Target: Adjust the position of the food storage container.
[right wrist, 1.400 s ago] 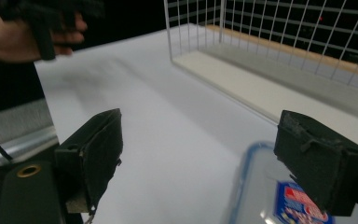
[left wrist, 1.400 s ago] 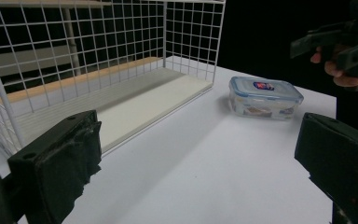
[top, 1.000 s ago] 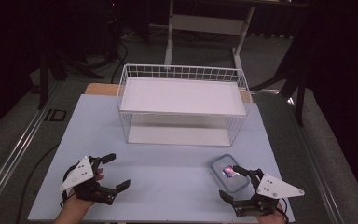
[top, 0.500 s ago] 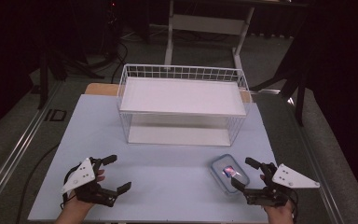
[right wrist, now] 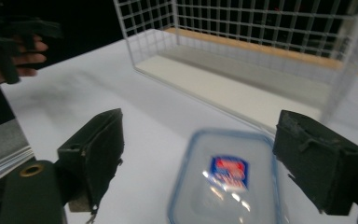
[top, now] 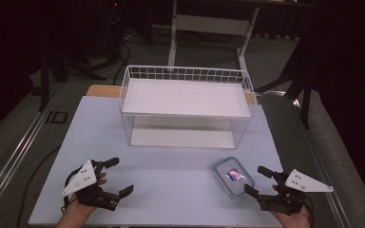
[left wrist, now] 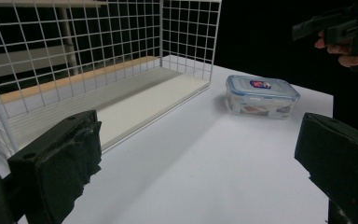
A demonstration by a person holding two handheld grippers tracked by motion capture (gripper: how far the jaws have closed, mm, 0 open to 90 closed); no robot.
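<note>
On the left of the desk, your left gripper rests low near the front edge with its fingers released and nothing between them. At the centre, toward the back, the white wire rack stands upright, its open lower shelf facing you. On the right, the clear container with the blue-rimmed lid lies flat on the desk, in front of the rack's right corner and apart from it. Your right gripper sits just beside the container on its right, pointing at it. Its fingers are released, having just been closing slightly, and they stand either side of the container's near end without pressing on it.
</note>
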